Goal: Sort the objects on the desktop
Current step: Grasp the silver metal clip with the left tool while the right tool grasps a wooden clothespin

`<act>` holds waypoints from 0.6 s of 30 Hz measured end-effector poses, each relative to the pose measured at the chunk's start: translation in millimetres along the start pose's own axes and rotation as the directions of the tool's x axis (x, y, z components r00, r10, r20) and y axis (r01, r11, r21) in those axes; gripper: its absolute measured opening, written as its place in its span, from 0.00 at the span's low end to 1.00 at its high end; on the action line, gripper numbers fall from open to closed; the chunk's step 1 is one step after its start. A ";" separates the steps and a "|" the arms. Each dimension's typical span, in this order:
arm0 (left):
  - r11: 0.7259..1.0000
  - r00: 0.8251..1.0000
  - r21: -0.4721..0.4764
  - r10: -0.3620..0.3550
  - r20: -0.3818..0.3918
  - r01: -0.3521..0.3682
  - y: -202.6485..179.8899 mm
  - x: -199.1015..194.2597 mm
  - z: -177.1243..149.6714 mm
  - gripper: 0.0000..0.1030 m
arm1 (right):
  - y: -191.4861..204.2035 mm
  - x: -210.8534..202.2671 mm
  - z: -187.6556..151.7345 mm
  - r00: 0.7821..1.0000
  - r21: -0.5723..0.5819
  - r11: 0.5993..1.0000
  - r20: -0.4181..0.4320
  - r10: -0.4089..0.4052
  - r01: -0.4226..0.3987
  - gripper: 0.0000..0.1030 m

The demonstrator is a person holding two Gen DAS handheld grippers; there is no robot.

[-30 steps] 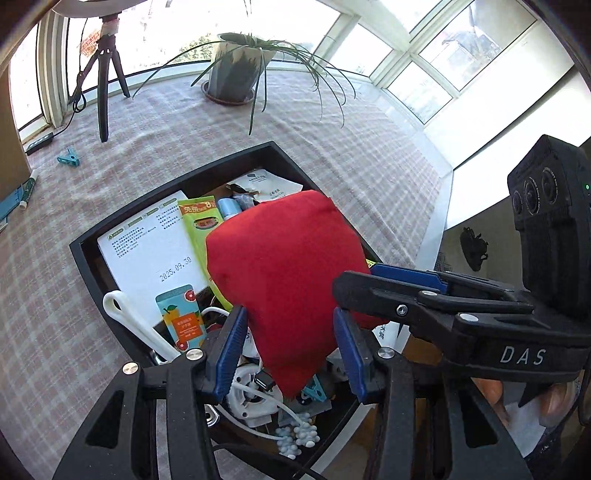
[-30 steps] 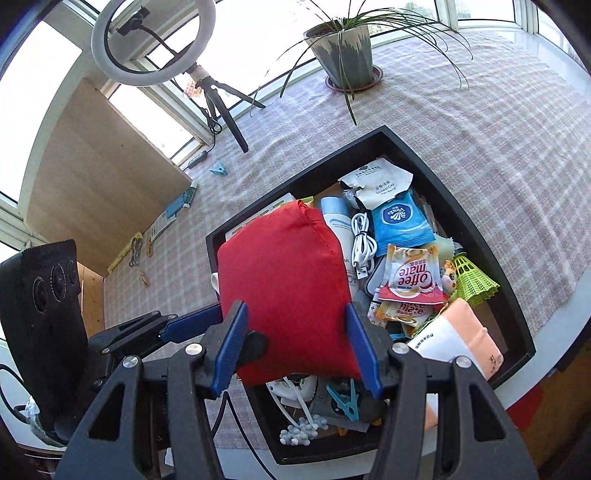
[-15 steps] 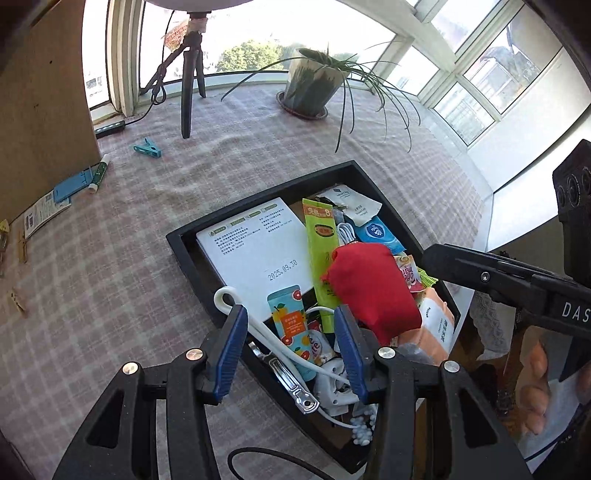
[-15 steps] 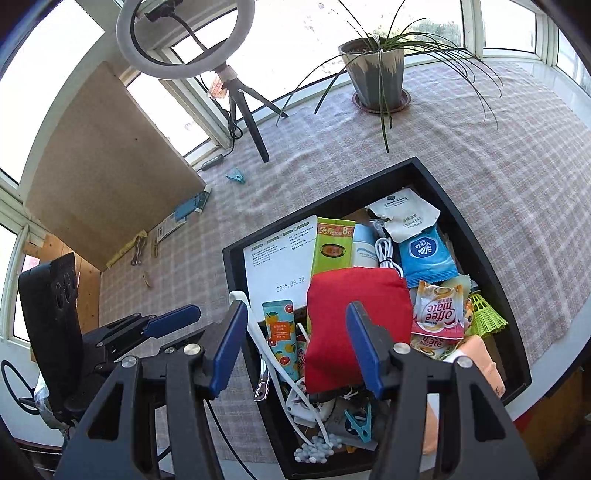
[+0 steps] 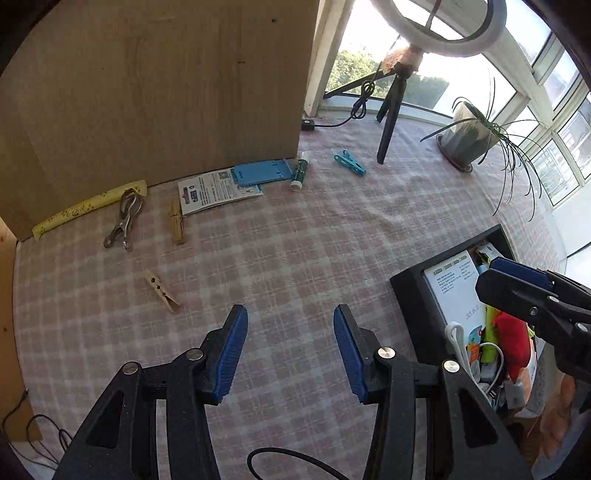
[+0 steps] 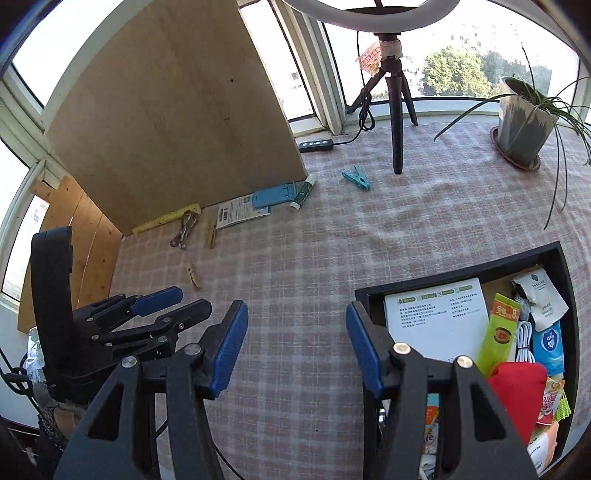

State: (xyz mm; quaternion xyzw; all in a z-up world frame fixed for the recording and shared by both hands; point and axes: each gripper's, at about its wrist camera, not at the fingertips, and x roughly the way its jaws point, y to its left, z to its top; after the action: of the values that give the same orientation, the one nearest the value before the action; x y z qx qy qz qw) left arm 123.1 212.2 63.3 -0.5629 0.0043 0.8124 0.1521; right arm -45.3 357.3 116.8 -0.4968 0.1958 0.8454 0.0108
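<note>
Both hand-held grippers now off the tray point(image 6: 458, 273), over checked tablecloth point(image 5: 295, 251).

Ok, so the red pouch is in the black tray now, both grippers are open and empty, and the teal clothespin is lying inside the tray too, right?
Not quite. The teal clothespin lies on the checked tablecloth near the tripod, outside the black tray, as the right wrist view shows. The red pouch is in the tray; left gripper and right gripper are open, empty.

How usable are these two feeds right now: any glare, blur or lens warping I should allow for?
Left wrist view: sharp; windows blow out behind the ring light; fisheye curves the wooden board; corners vignetted. Right wrist view: also sharp; sky overexposed; checked tablecloth evenly sunlit; black tray bent near the edge.
</note>
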 end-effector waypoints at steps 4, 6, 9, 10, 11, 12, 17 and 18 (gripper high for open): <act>0.995 0.999 -0.080 0.051 -0.016 -0.053 61.5 17.5 23.1 0.44 | 40.8 44.8 28.4 0.998 -0.029 0.999 -0.044 0.039 -0.040 0.51; 0.991 0.997 -0.115 0.068 -0.028 -0.071 89.5 27.2 34.7 0.44 | 60.1 66.5 40.6 0.997 -0.043 0.998 -0.065 0.050 -0.052 0.49; 0.984 0.996 -0.154 0.086 -0.038 -0.091 122.0 40.1 51.1 0.44 | 81.9 99.8 58.1 0.993 -0.055 0.996 -0.103 0.059 -0.065 0.44; 0.983 0.995 -0.160 0.089 -0.041 -0.094 130.4 44.7 56.1 0.44 | 87.7 111.0 63.1 0.991 -0.053 0.996 -0.119 0.065 -0.072 0.43; 0.982 0.995 -0.163 0.089 -0.045 -0.095 137.3 49.3 60.6 0.44 | 92.8 122.6 68.2 0.988 -0.048 0.996 -0.135 0.074 -0.081 0.42; 0.982 0.995 -0.161 0.088 -0.048 -0.095 142.8 53.8 64.4 0.44 | 97.1 133.6 72.6 0.985 -0.040 0.995 -0.152 0.084 -0.091 0.41; 0.983 0.991 -0.140 0.112 -0.072 -0.121 160.1 80.9 79.1 0.44 | 116.9 181.9 89.2 0.972 -0.023 0.994 -0.213 0.098 -0.106 0.39; 0.982 0.990 -0.139 0.119 -0.078 -0.129 162.9 86.6 81.1 0.44 | 120.1 190.6 91.4 0.970 -0.024 0.994 -0.223 0.095 -0.103 0.38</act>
State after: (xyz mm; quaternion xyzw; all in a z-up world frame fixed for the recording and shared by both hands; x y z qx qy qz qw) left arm -19.8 92.3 -13.1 -0.5987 -0.0138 0.7986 0.0601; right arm -243.7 244.1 33.7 -0.5775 0.2056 0.7876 -0.0620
